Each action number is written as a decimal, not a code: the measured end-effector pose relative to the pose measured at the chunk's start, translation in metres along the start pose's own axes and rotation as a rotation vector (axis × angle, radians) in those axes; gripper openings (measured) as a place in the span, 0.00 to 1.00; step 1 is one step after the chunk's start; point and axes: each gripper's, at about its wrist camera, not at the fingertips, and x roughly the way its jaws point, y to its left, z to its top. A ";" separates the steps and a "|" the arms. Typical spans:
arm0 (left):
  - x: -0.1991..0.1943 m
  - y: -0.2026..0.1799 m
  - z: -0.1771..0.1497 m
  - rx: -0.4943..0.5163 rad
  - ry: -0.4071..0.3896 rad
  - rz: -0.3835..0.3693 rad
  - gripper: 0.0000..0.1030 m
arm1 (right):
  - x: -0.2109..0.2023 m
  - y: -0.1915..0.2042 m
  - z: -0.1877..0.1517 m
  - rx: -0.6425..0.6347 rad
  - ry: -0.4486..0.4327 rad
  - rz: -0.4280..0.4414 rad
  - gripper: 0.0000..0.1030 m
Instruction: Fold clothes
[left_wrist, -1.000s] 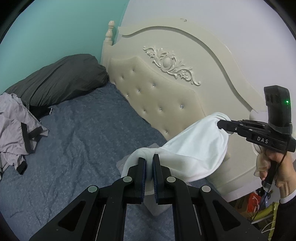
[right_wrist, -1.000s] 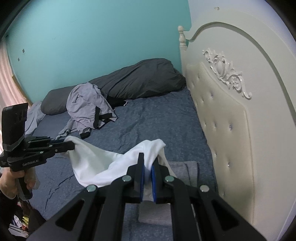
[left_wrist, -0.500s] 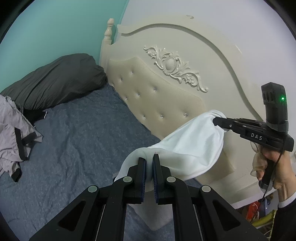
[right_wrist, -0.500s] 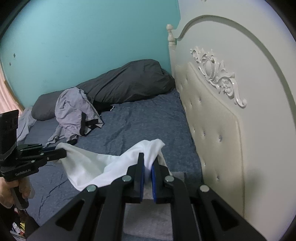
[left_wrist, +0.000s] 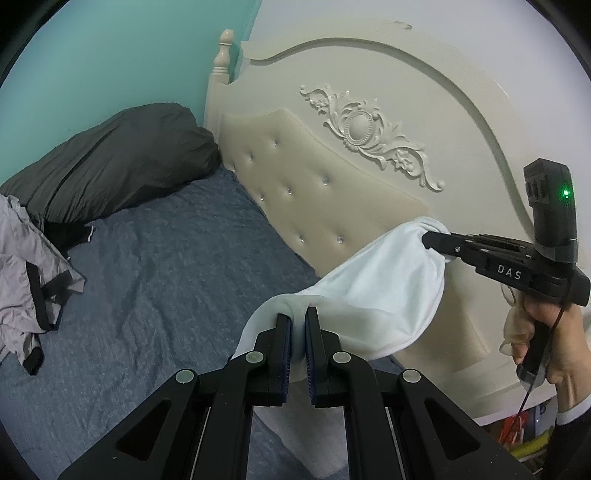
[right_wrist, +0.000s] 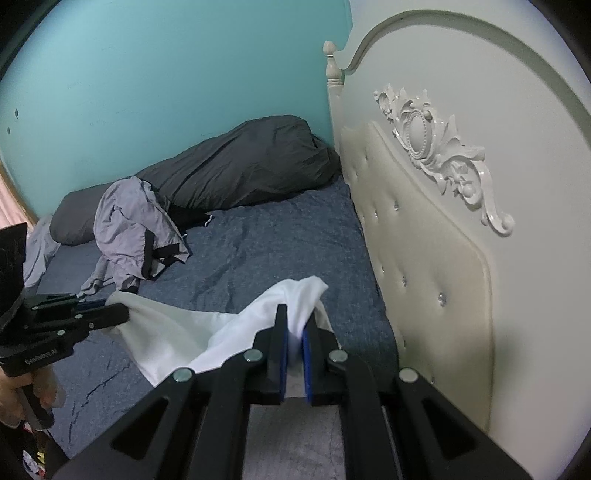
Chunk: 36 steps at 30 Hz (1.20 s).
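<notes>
So no baskets or bins anywhere here, the only thing carrying stuff is the bed (right_wrist: 288, 236), and on its blue-grey cover you've got a dark grey duvet (right_wrist: 243, 162) bunched along the teal wall, plus a crumpled lilac garment with black trim (right_wrist: 133, 229) lying just in front of it. There's also a grey folded piece (right_wrist: 295, 443) flat on the cover right under your right tongs, partly hidden by them. Now the main thing: the white garment (left_wrist: 384, 288) is up in the air, strung between your two tongs and sagging in the middle like a hammock, just off the cream tufted headboard (left_wrist: 332, 177). Your left tongs (left_wrist: 297, 325) are clenched on one bunched edge of it, cloth pinched right between the blue pads. Your right tongs (right_wrist: 293, 325) are clamped on the other end the same way, a little tuft of white sticking up past the tips. From the left camera you can see the right tongs (left_wrist: 430, 242) come in from the side with the fabric gathered at their nose, your right hand (left_wrist: 546, 332) wrapped round the handle. From the right camera the left tongs (right_wrist: 110, 314) sit low at the left, the white garment (right_wrist: 177, 332) draping from there over toward you, hanging above the cover.
</notes>
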 end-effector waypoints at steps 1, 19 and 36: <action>0.001 0.001 0.003 -0.003 -0.004 0.002 0.07 | 0.003 -0.001 0.001 0.000 0.001 0.000 0.06; 0.037 0.023 0.029 -0.027 -0.019 0.039 0.07 | 0.041 -0.019 0.041 0.002 -0.046 -0.010 0.06; 0.067 -0.007 -0.049 0.017 0.107 0.009 0.07 | 0.068 -0.052 -0.041 0.013 0.073 -0.020 0.06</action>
